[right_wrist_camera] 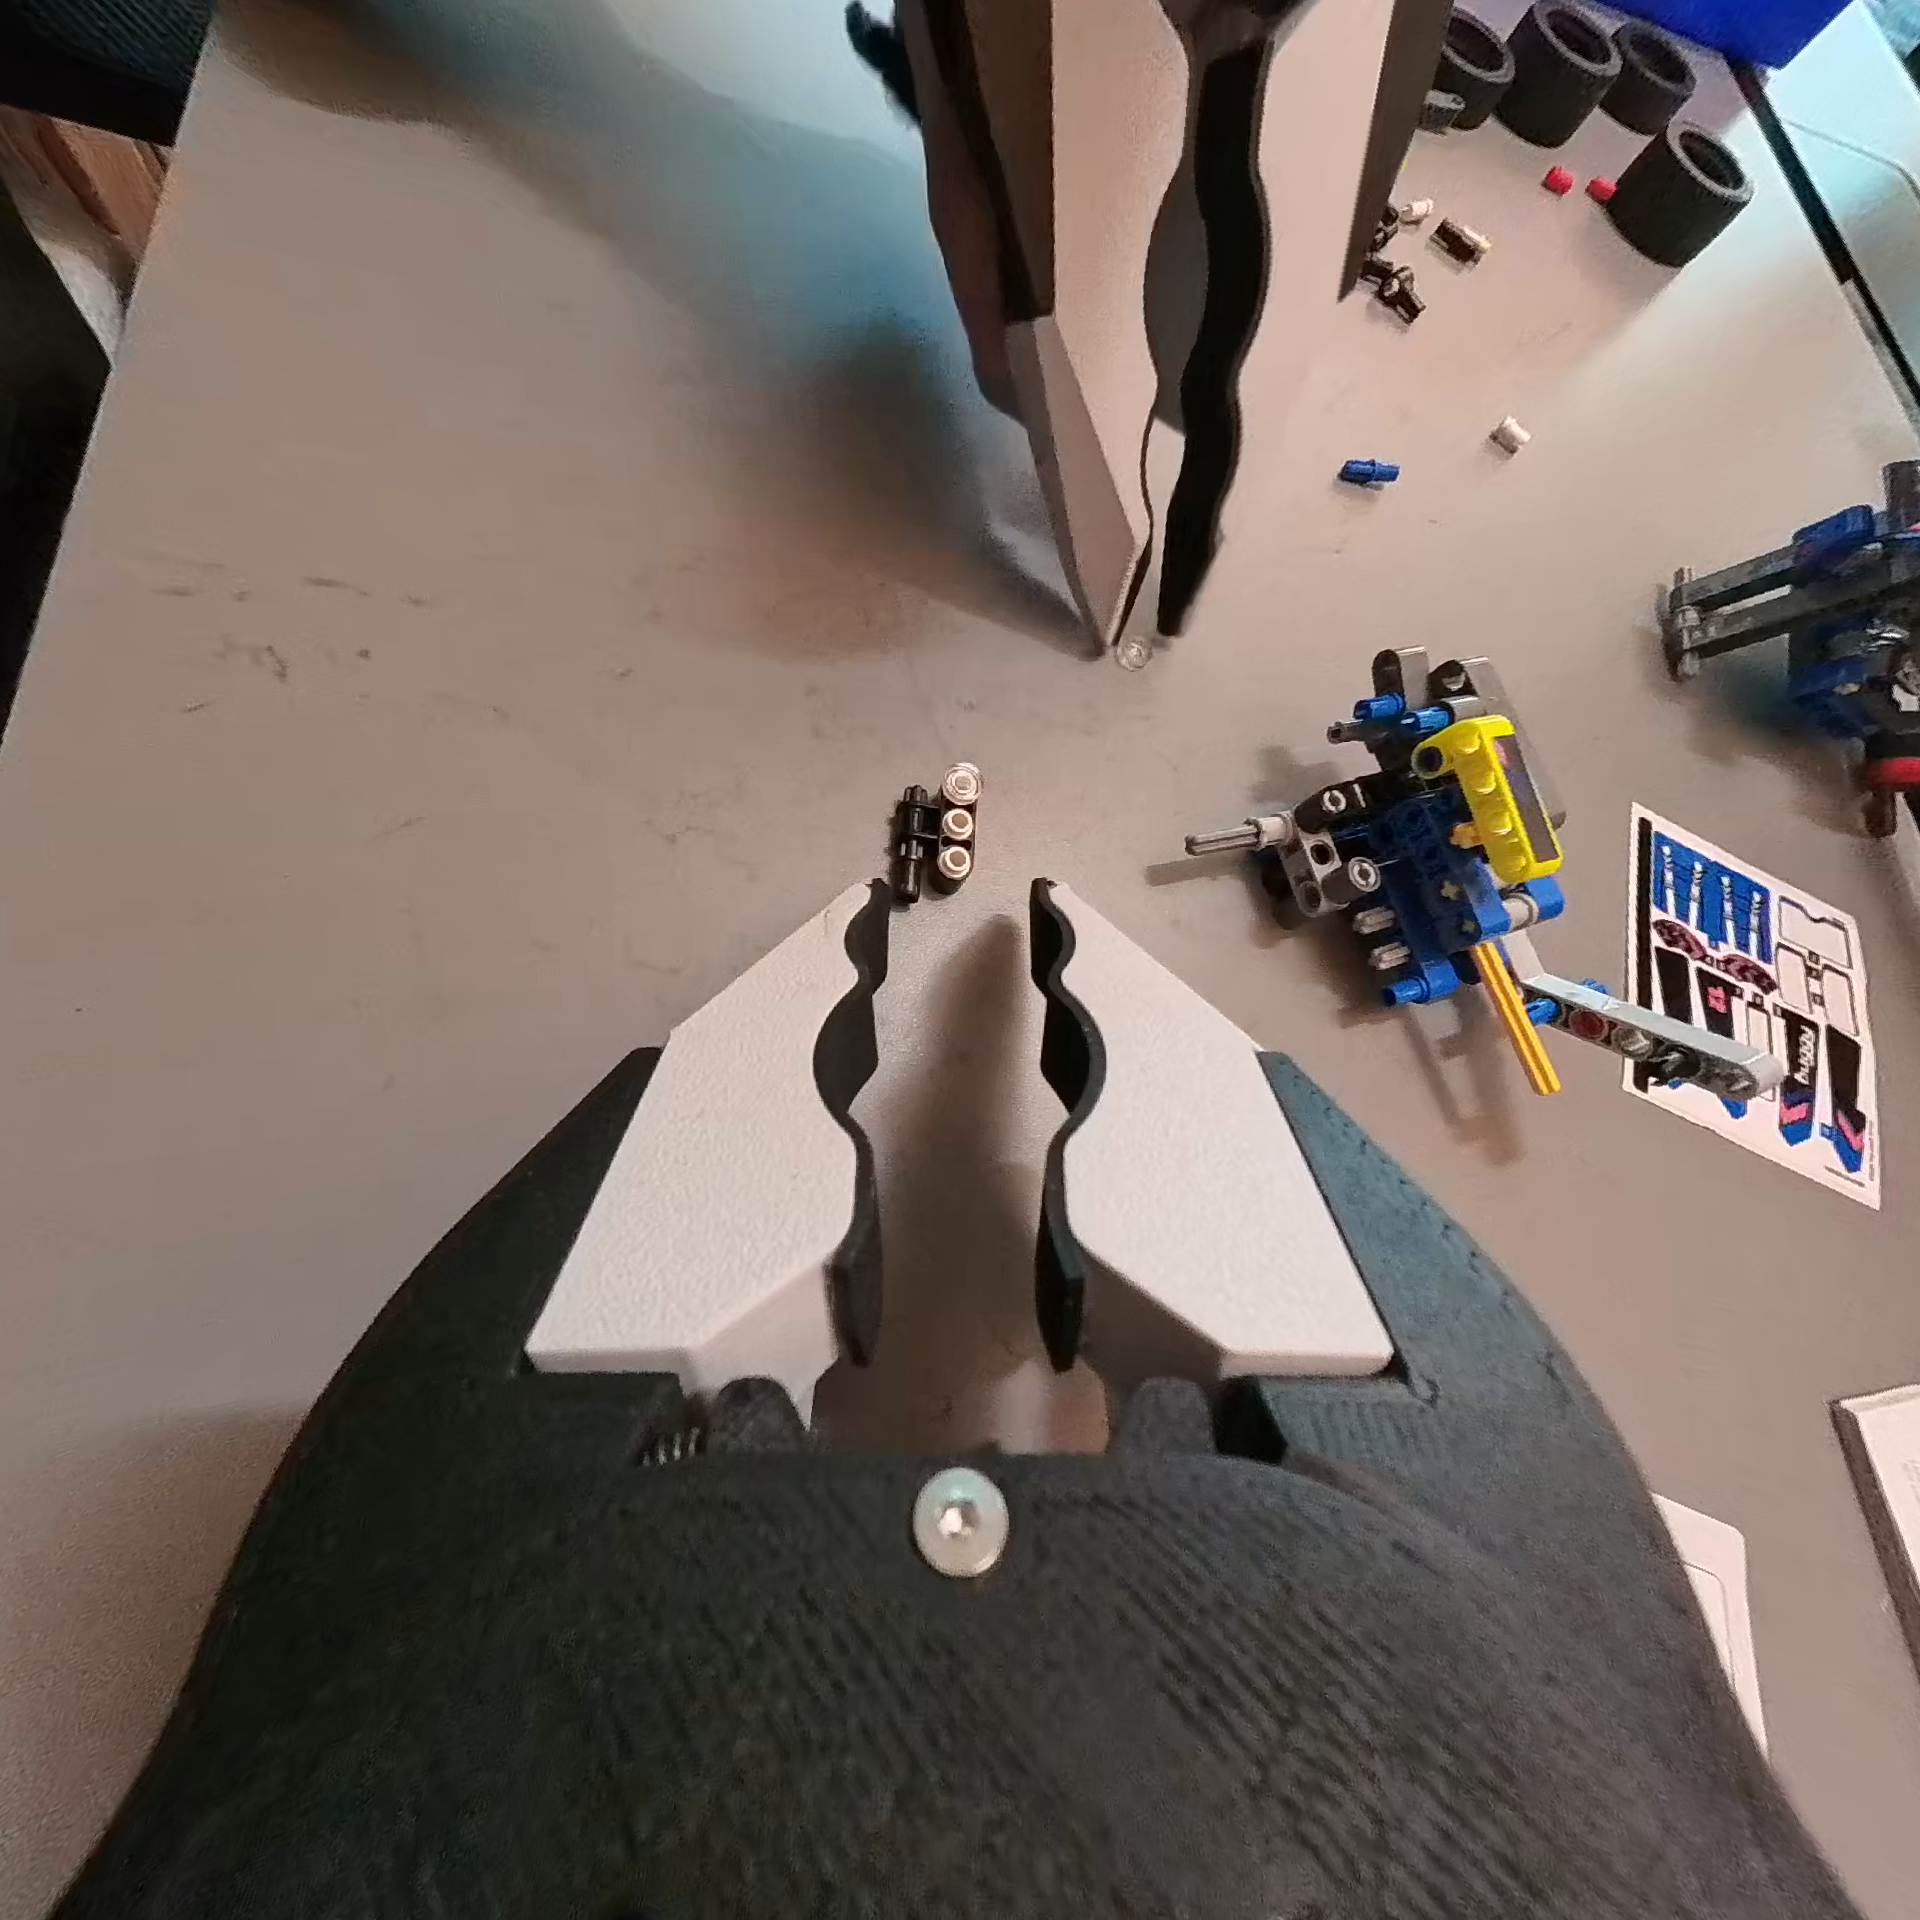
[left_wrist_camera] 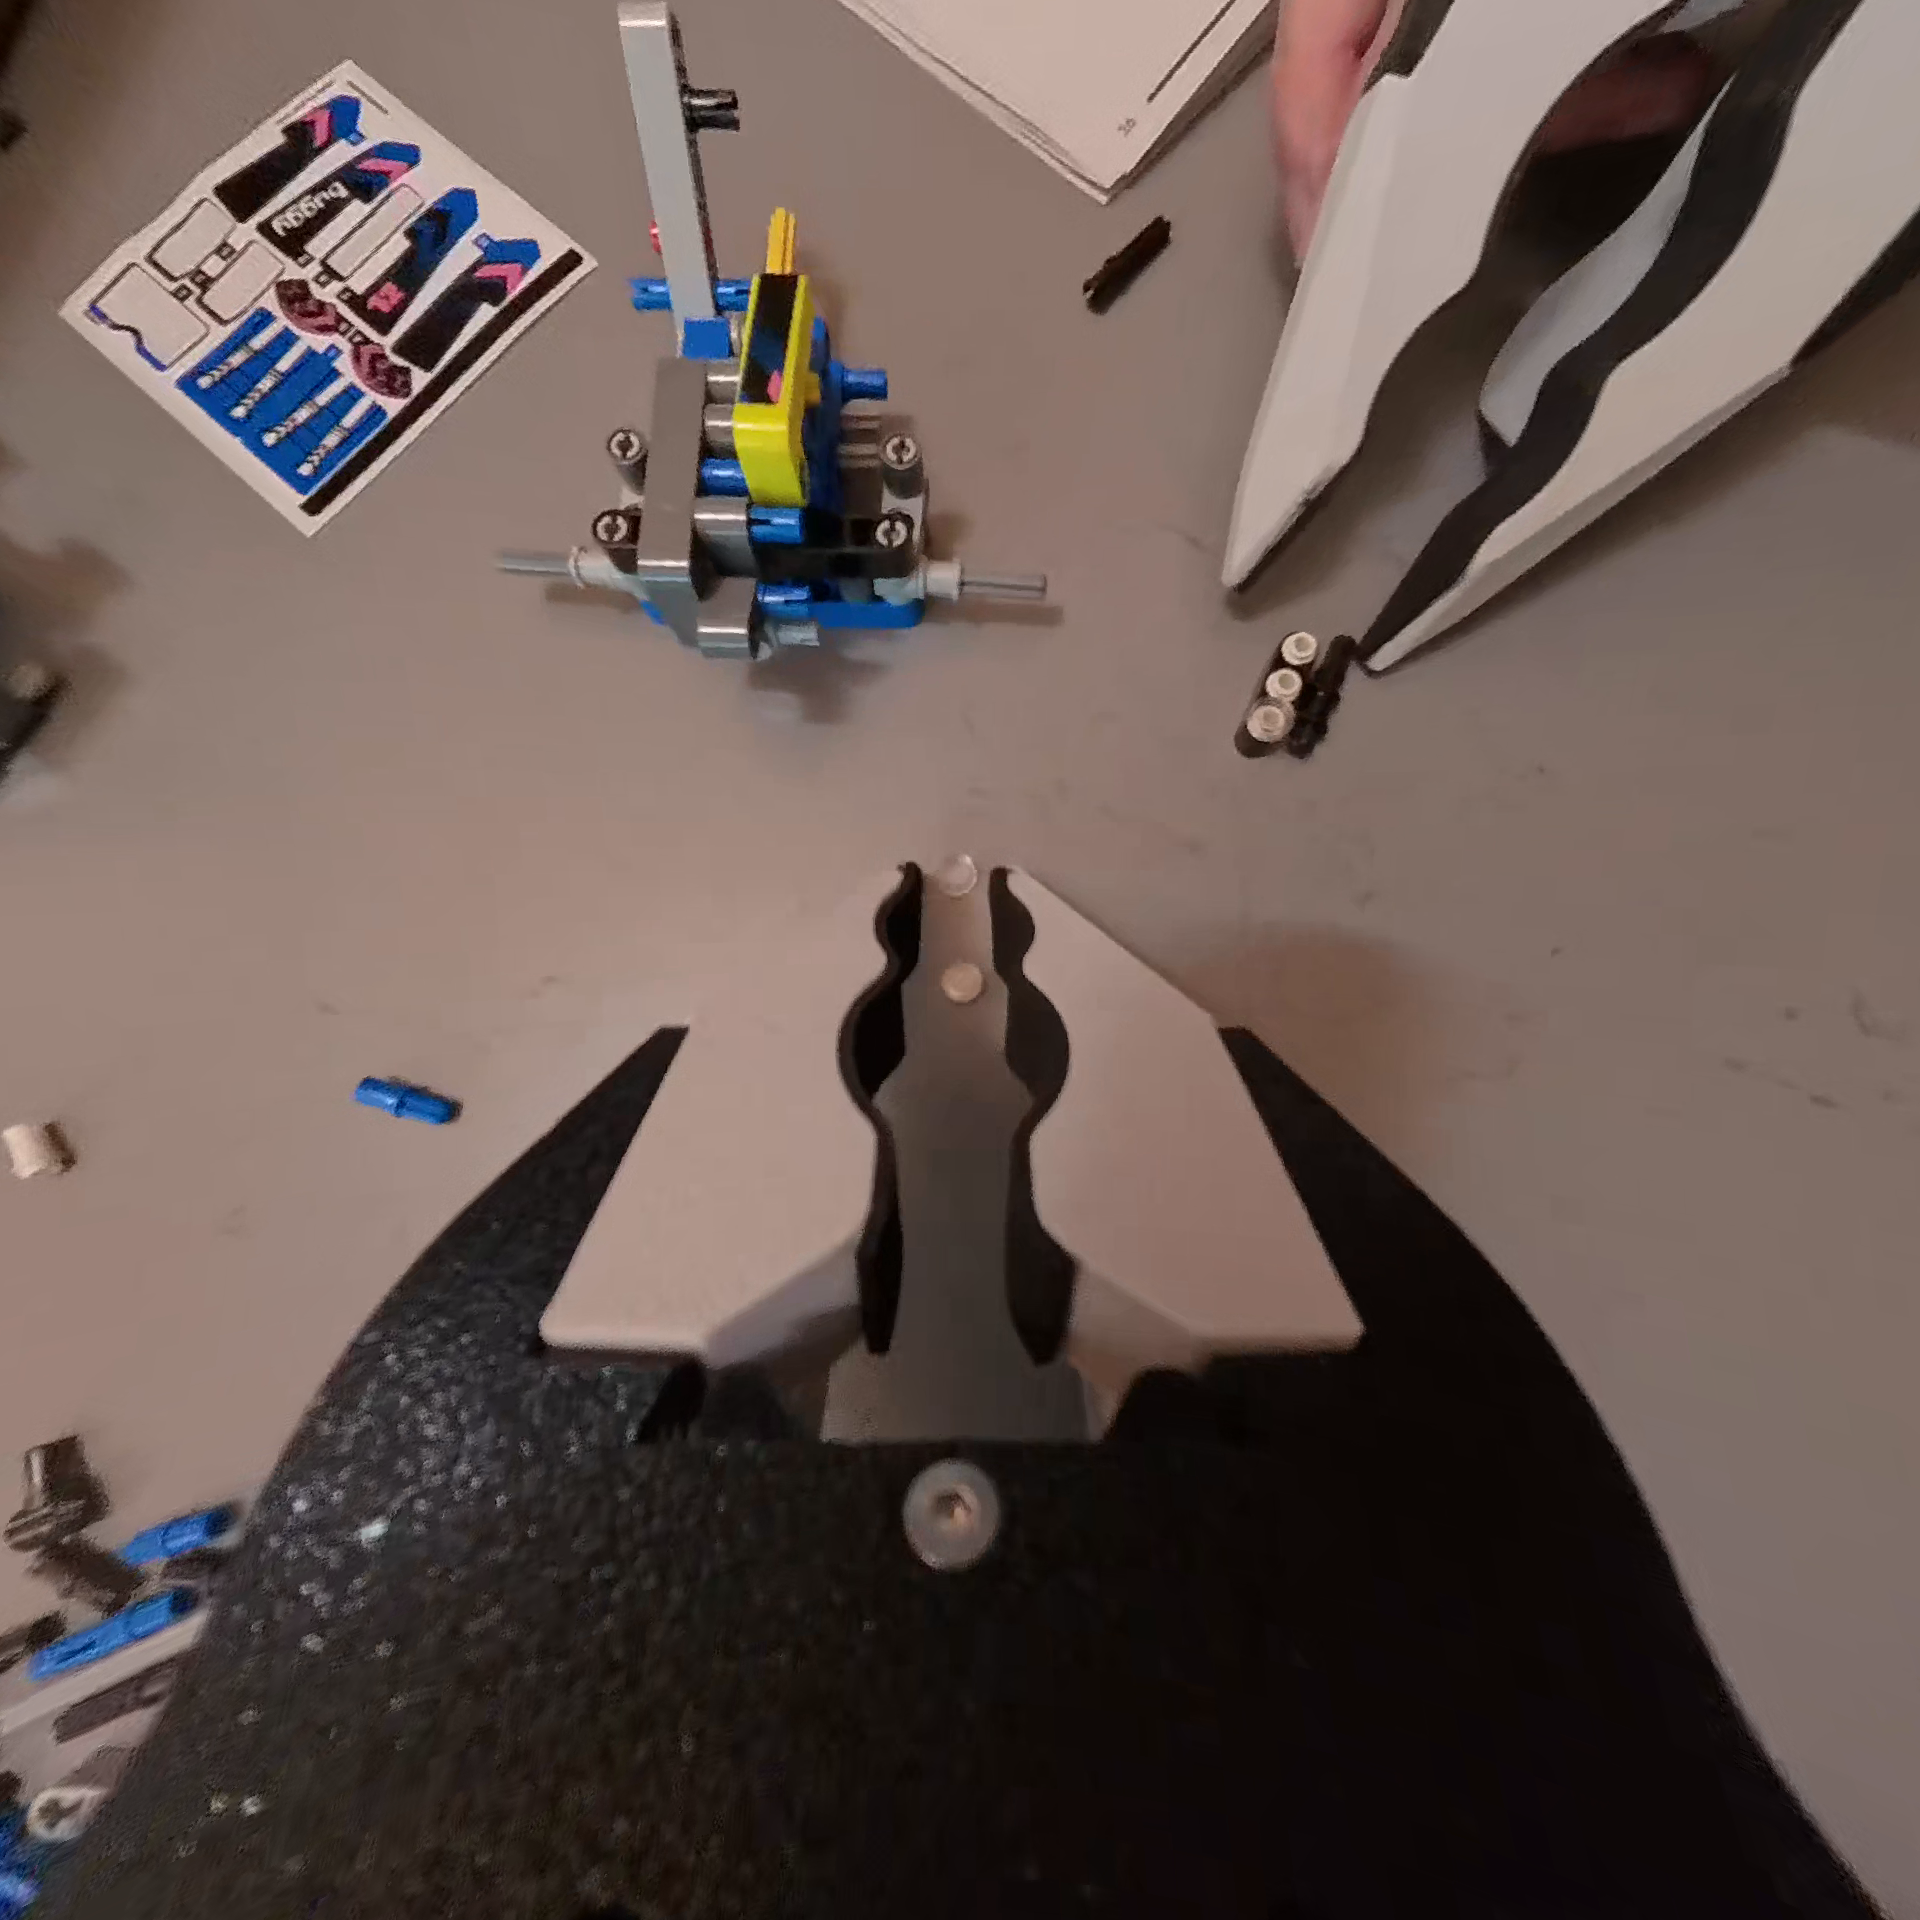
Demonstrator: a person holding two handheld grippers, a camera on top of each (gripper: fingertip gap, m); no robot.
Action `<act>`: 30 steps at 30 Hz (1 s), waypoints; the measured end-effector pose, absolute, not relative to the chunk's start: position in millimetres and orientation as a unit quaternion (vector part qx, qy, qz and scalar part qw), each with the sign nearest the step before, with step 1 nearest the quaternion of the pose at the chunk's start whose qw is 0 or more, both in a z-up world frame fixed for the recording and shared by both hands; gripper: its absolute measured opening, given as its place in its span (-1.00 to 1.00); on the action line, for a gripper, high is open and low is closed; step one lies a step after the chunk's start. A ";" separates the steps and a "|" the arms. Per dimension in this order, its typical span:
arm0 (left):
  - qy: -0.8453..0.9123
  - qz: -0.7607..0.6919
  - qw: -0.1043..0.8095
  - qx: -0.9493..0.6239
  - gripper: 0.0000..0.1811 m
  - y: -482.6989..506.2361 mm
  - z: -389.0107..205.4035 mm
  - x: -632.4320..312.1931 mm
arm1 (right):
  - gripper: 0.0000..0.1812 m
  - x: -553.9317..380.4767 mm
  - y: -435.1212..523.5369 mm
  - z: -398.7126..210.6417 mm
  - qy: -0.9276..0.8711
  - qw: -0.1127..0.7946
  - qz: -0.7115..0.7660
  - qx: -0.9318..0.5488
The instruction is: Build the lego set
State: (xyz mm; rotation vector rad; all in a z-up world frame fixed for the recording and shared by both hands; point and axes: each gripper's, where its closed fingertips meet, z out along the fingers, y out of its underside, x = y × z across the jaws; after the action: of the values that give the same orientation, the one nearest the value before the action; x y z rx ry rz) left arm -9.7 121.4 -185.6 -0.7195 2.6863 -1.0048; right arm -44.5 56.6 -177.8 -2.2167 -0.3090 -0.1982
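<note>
1. Nearest in the left wrist view, the left hand-held gripper point(left_wrist_camera: 956, 883) has its jaws narrowed around a small clear round stud point(left_wrist_camera: 957, 876) that sits at the fingertips. The right wrist view shows the same stud point(right_wrist_camera: 1135, 652) low against the desk point(right_wrist_camera: 520, 623) beneath those tips. Whether the pads truly pinch it or only flank it I cannot tell.

2. A second pale round piece point(left_wrist_camera: 962, 982) shows on the desk in the gap between the left fingers, farther back.

3. The right hand-held gripper point(right_wrist_camera: 961, 894) hovers with jaws parted and nothing between them. Just ahead of its tips lies a short black brick with three light studs point(right_wrist_camera: 958, 828), with a black pin piece point(right_wrist_camera: 911, 842) touching its side.

4. Beyond, the partly built model point(left_wrist_camera: 764, 468) of blue, grey and yellow parts stands on the desk, a grey beam rising from it. It lies well apart from both grippers.

5. Farther still lie the sticker sheet point(left_wrist_camera: 327, 296) and the instruction booklet point(left_wrist_camera: 1081, 73). Loose blue pins point(left_wrist_camera: 407, 1099) and black tyres point(right_wrist_camera: 1673, 192) sit off to the sides.

6. My judgement: the step in hand is a small sub-assembly, fetching the clear stud for the black brick.

7. The next move likely calls for a firm pinch on the stud. Then it needs a lift and a careful press onto the brick while the right gripper steadies that brick. The stud is tiny and could slip.
</note>
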 end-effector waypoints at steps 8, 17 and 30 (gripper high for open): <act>0.901 -0.365 0.179 -0.151 -0.95 102.1 -168.6 -12.6 | -0.68 -33.4 56.9 -160.9 -0.048 0.475 -0.058 -0.877; 0.798 -0.387 0.459 0.051 -0.95 57.9 -107.3 -19.9 | -0.82 -19.6 52.7 -101.8 0.180 0.630 0.194 -0.730; 0.791 -0.376 0.475 0.084 -0.94 46.8 -111.7 -29.2 | -0.98 -31.1 56.6 -104.2 0.130 0.628 0.176 -0.747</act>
State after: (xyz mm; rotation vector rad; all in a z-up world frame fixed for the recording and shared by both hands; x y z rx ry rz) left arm -29.2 46.8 -111.7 0.2046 1.9336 -0.9195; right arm -31.1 56.6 -104.2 -1.7111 0.2988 0.4041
